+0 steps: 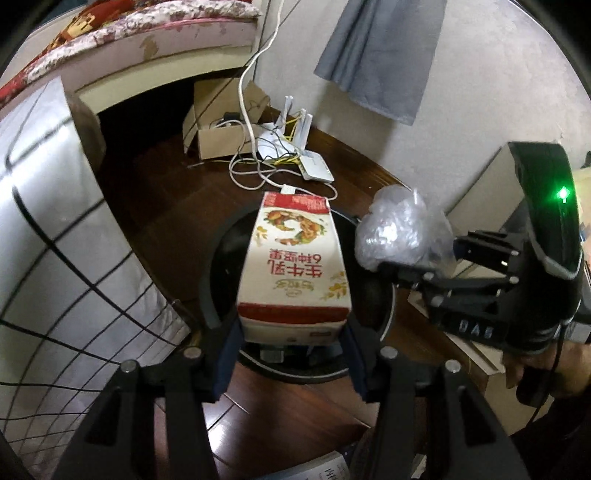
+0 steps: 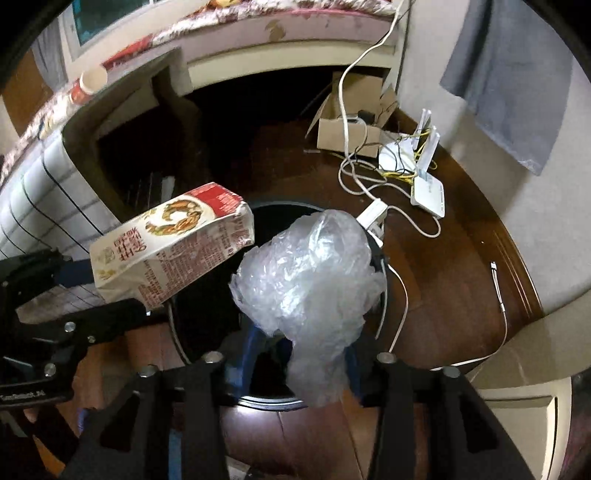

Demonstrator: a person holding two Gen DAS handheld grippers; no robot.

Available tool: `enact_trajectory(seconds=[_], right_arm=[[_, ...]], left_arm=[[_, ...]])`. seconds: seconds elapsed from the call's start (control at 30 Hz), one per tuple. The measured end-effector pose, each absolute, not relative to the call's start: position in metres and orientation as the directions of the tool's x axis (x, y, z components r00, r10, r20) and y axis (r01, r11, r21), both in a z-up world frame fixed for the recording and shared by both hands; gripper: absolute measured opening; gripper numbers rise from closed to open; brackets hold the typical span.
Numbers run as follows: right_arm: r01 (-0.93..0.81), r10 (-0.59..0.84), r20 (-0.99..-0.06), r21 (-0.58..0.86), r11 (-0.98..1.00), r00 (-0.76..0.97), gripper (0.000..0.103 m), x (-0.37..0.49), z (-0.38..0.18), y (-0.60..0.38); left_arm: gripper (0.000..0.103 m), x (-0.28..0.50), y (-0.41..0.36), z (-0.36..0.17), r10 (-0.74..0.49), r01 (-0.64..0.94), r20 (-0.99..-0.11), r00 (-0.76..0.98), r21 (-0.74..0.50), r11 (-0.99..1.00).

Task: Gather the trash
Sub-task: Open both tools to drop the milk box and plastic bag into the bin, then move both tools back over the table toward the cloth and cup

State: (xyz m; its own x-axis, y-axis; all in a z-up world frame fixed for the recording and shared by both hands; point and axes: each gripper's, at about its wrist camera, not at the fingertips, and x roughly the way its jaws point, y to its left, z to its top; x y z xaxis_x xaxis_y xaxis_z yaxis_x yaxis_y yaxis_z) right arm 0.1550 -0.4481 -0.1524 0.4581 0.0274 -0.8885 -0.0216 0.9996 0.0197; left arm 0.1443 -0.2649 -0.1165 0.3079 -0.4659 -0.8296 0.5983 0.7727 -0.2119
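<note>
Left wrist — milk carton [image 1: 293,271] above black bin [image 1: 373,295].

A home bedroom: quilted bed [image 1: 122,33], router [image 1: 314,166] on wood floor [image 1: 166,206].

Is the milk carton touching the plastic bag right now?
Apart. The right wrist view shows dark bin interior between the milk carton and the plastic bag; the left wrist view shows the same gap.

So the carton [image 1: 293,269] sits between the left gripper [image 1: 293,354] jaws, right over the bin [image 1: 221,266] on the floor. Plastic bag [image 2: 310,280] is just to its right, also above the bin. Router [image 1: 314,166] and cardboard box [image 1: 218,136] are behind, bed [image 1: 166,48] further back.
</note>
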Motion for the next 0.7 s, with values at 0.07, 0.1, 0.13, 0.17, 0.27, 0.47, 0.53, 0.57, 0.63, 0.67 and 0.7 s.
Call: enact_trajectory(seconds=[0.07,0.1,0.13,0.17,0.27,0.47,0.53,0.57,0.63,0.67,0.7], right_arm=[[-0.017,-0.043,-0.891,-0.057,0.998,0.451,0.097,0.157,-0.161,-0.447],[-0.014,-0.074,-0.893,-0.09,0.996,0.444,0.097,0.158,-0.164,-0.448],[-0.001,-0.101,-0.899,-0.112,0.994,0.426,0.097,0.158,-0.167,-0.451],[0.009,-0.109,-0.901,-0.117,0.993,0.42,0.097,0.157,-0.168,-0.455],[0.052,-0.132,-0.905,-0.121,0.991,0.404,0.097,0.155,-0.168,-0.466],[0.104,-0.126,-0.894,-0.089,0.991,0.429,0.102,0.148,-0.151,-0.468],[0.102,-0.132,-0.883,-0.096,0.99,0.45,0.102,0.149,-0.142,-0.464],[0.101,-0.131,-0.877,-0.094,0.99,0.462,0.102,0.148,-0.136,-0.461],[0.099,-0.132,-0.868,-0.096,0.99,0.479,0.102,0.147,-0.128,-0.456],[0.097,-0.134,-0.862,-0.098,0.99,0.489,0.102,0.147,-0.123,-0.454],[0.096,-0.133,-0.855,-0.098,0.991,0.501,0.102,0.146,-0.117,-0.451]], left_arm=[[0.091,0.147,-0.264,-0.122,-0.436,0.58,-0.842,0.317,-0.191,0.792],[0.096,0.149,-0.262,-0.124,-0.425,0.571,-0.844,0.326,-0.183,0.8],[0.1,0.149,-0.259,-0.125,-0.407,0.555,-0.846,0.345,-0.166,0.815],[0.1,0.149,-0.256,-0.126,-0.394,0.544,-0.846,0.359,-0.154,0.825],[0.102,0.15,-0.246,-0.128,-0.36,0.504,-0.845,0.396,-0.128,0.854],[0.102,0.149,-0.233,-0.12,-0.315,0.458,-0.832,0.457,-0.084,0.885],[0.102,0.148,-0.231,-0.111,-0.317,0.453,-0.82,0.476,-0.08,0.888],[0.102,0.142,-0.225,-0.105,-0.319,0.45,-0.813,0.486,-0.079,0.889],[0.102,0.139,-0.223,-0.096,-0.321,0.448,-0.804,0.501,-0.077,0.891],[0.102,0.137,-0.221,-0.091,-0.325,0.448,-0.798,0.508,-0.077,0.891],[0.102,0.137,-0.22,-0.088,-0.325,0.447,-0.794,0.514,-0.076,0.891]])
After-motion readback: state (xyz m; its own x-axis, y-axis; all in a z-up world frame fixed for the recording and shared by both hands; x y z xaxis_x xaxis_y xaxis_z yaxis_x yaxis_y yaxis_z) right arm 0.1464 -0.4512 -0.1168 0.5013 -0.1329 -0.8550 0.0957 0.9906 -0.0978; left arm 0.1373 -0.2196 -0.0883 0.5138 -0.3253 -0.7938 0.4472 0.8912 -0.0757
